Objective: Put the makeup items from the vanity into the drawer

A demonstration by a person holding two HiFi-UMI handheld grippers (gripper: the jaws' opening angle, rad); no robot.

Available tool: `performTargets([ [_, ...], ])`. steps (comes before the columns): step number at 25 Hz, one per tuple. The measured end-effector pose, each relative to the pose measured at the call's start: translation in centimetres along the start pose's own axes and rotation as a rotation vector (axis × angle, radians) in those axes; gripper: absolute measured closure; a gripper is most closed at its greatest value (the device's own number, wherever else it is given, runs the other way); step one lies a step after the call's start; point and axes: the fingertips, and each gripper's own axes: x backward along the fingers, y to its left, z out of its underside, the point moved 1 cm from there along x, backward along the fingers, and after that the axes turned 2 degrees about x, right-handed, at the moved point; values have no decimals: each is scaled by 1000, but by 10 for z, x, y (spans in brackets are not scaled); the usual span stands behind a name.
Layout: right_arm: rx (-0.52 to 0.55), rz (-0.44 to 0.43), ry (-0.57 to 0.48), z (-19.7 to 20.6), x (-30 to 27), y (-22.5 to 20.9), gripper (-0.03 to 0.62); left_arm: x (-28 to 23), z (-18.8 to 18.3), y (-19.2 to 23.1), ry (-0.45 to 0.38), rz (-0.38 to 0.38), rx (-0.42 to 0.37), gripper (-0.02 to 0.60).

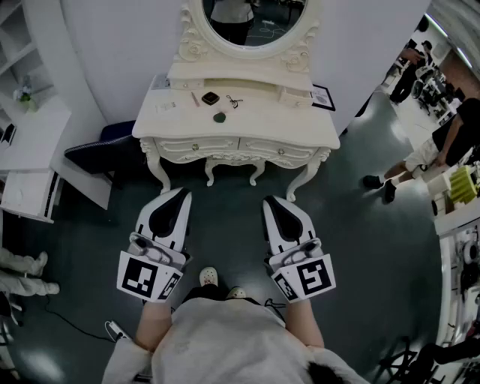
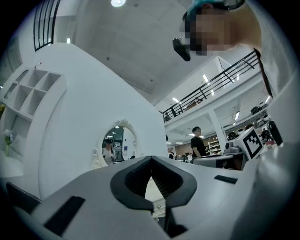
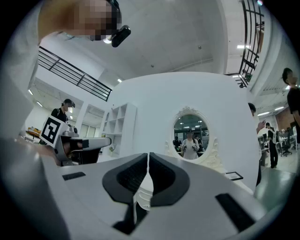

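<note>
- While the vanity [image 1: 300, 124] is seen well ahead of both grippers in the head view, it is touched by neither; a stretch of dark floor [image 1: 225, 217] is shown between their tips and its curved legs.
- The left gripper [image 1: 183, 195] is held out in front of the person, and in the left gripper view its jaws are seen clenched, tips meeting, with nothing caught between the ribbed pads [image 2: 138, 176].
- The right gripper [image 1: 268, 201] is held alongside it, apart from it; its jaws are likewise closed on nothing, only a hairline slit being left between the pads [image 3: 161, 176].
- The makeup items are found on the vanity top, in front of the oval mirror [image 1: 247, 19]: a dark square compact [image 1: 211, 97], a thin stick [image 1: 195, 99] just to its left, a small wiry tool [image 1: 233, 101] just to its right, and a dark round piece [image 1: 219, 117] nearer the front edge. What the wiry tool is cannot be told.
- A pale card [image 1: 165, 106] is laid near the top's left end, and a small dark frame [image 1: 322, 97] is set at its right rear corner.
- Two drawers are seen in the front, the left drawer [image 1: 201, 145] and the right drawer [image 1: 279, 148], both pushed shut.
- A dark blue seat [image 1: 101, 154] is placed beside the vanity's left legs.
</note>
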Motion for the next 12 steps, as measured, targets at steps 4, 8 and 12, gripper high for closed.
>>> performTargets([
  [4, 0, -2, -2, 0, -7, 2, 568, -2, -2, 5, -7, 6, -3, 567],
  [8, 4, -2, -2, -1, -15, 3, 568, -4, -2, 12, -8, 10, -3, 568],
  [12, 5, -2, -2, 1, -24, 3, 568, -8, -1, 21, -13, 11, 3, 568],
])
